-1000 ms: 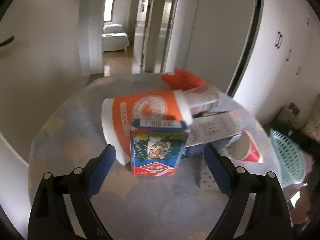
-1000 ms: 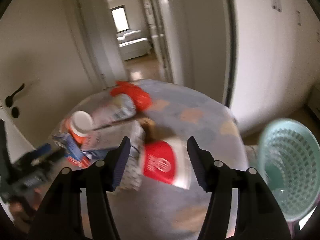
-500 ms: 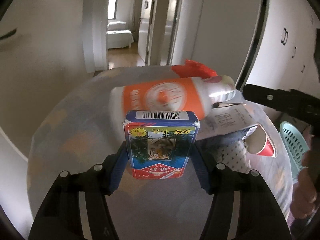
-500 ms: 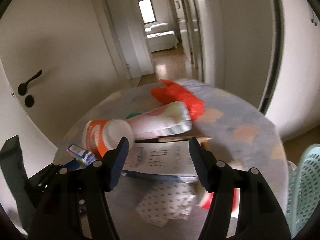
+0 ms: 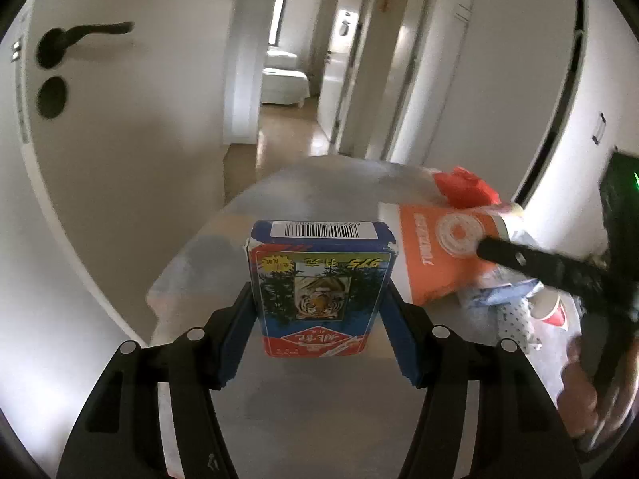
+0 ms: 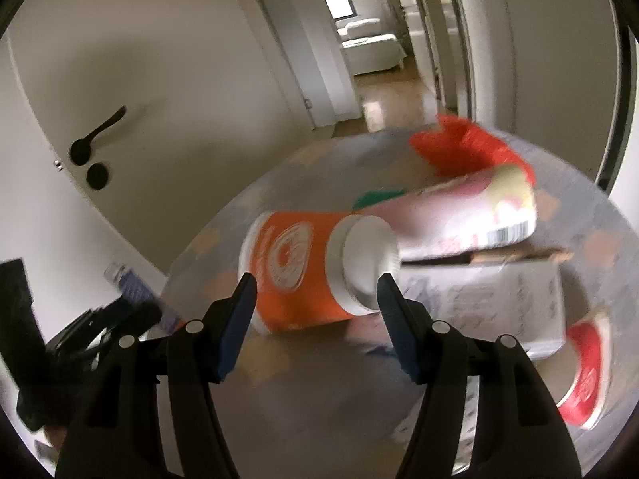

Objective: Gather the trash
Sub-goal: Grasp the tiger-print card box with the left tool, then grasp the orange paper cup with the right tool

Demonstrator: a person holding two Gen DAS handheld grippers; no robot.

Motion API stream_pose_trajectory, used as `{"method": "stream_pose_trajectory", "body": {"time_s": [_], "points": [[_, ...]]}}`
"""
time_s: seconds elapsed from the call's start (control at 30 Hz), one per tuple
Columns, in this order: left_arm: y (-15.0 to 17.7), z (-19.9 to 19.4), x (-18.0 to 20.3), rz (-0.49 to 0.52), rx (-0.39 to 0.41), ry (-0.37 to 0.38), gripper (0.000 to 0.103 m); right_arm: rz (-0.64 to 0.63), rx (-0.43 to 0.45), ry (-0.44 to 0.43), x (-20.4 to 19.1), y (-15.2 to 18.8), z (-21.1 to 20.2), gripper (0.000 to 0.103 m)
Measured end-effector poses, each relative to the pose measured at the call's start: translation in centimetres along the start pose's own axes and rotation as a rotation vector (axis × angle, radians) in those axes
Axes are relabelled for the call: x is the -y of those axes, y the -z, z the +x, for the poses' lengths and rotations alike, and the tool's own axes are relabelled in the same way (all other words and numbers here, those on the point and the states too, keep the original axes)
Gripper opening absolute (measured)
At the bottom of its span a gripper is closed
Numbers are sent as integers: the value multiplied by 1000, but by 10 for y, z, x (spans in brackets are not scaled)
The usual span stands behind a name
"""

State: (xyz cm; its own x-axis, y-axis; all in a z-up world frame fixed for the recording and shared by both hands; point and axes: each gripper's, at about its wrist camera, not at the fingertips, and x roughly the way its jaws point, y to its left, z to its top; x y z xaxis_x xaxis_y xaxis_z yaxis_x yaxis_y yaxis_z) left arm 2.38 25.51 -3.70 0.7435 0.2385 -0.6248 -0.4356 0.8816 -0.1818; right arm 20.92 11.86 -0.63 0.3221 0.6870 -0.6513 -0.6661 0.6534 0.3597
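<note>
glossy card box (image 5: 321, 287), paper cup (image 6: 293, 269) – matt

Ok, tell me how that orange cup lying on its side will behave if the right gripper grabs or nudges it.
The orange cup lies on its side on the table, so a nudge would probably roll it in a curve, being tapered. It looks like thin paper, likely light and crushable under a firm squeeze. The right gripper is open just in front of it.

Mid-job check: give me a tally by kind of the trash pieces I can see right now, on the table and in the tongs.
Paper cups: 2, orange cup and red cup
Boxes: 2, tiger box in the left tongs, white printed box
Tubes or bottles: 1, white-capped tube
Red crumpled wrappers: 1
Dotted paper: 1
Total: 7
</note>
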Motion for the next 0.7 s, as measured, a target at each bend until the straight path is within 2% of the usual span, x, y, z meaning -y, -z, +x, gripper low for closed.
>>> {"method": "stream_pose_trajectory", "body": {"time_s": [0.2,0.33,0.5,0.57,0.6,0.7], "points": [[-5,-4,-16,-33,13,-8,59,11,-41,-86,-25,33,-6,59],[-4,-2,-13,-22,14,7,59,-29,-72,-98,-38,61,-22,59],[2,0,-5,-8,10,32,59,-41,-47,-19,-28,57,-34,59],[3,0,-4,-8,7,40,59,-27,-53,-16,-21,47,-25,60],[4,0,-3,-9,6,45,59,-31,-59,-21,-20,42,-19,64],[5,-1,-4,-13,4,45,59,-47,-91,3,-23,33,5,65]]}}
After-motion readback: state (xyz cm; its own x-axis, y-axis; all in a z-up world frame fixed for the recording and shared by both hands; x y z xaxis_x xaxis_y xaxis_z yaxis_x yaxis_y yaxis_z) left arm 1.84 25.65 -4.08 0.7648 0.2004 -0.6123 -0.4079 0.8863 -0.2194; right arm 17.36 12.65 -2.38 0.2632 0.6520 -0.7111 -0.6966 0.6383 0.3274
